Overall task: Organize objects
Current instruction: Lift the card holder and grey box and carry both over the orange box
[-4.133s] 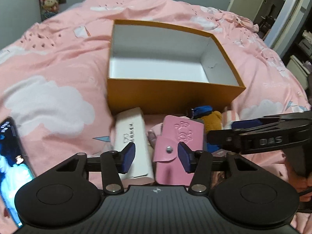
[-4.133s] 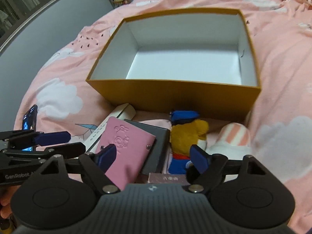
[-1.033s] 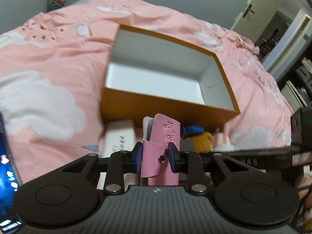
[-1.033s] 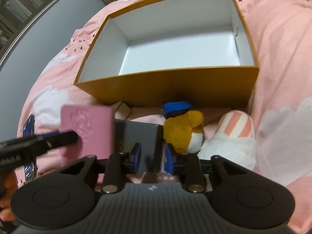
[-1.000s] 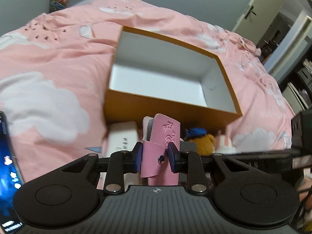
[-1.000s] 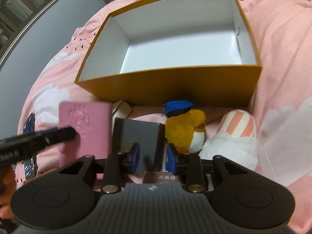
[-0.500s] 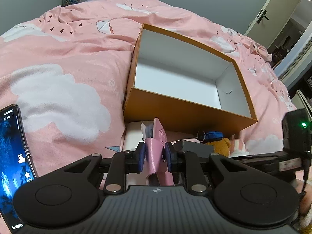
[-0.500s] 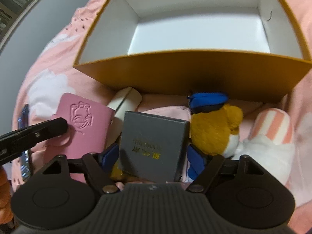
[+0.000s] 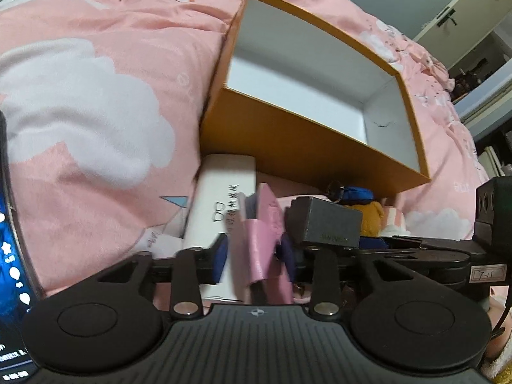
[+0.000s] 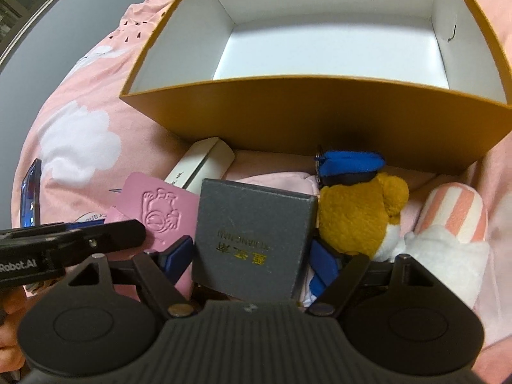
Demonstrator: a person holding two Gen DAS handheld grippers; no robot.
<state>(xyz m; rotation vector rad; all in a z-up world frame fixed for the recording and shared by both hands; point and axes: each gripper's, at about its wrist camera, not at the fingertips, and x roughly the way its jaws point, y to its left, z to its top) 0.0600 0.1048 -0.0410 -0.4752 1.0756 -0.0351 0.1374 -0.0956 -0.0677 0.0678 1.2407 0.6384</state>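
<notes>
My left gripper (image 9: 252,256) is shut on a pink embossed wallet (image 9: 259,243), which stands edge-on between the blue pads; the jaws are opening slightly. The wallet (image 10: 160,208) also shows in the right wrist view, behind the left gripper's finger (image 10: 70,240). My right gripper (image 10: 252,256) is open wide, its jaws straddling a dark grey box (image 10: 252,230) with gold lettering, pads close beside its sides. An open orange box (image 10: 304,118) with a white, bare inside lies just beyond on the pink bedspread.
A long white case (image 9: 220,198) lies left of the wallet. A brown plush bear with a blue cap (image 10: 355,217) and a pink-striped white soft item (image 10: 454,214) sit right of the grey box. A lit phone (image 9: 12,256) rests at the far left.
The right jaws have spread from nearly shut to wide around the grey box. The left gripper has sunk toward the pile, and the wallet now sits edge-on in it.
</notes>
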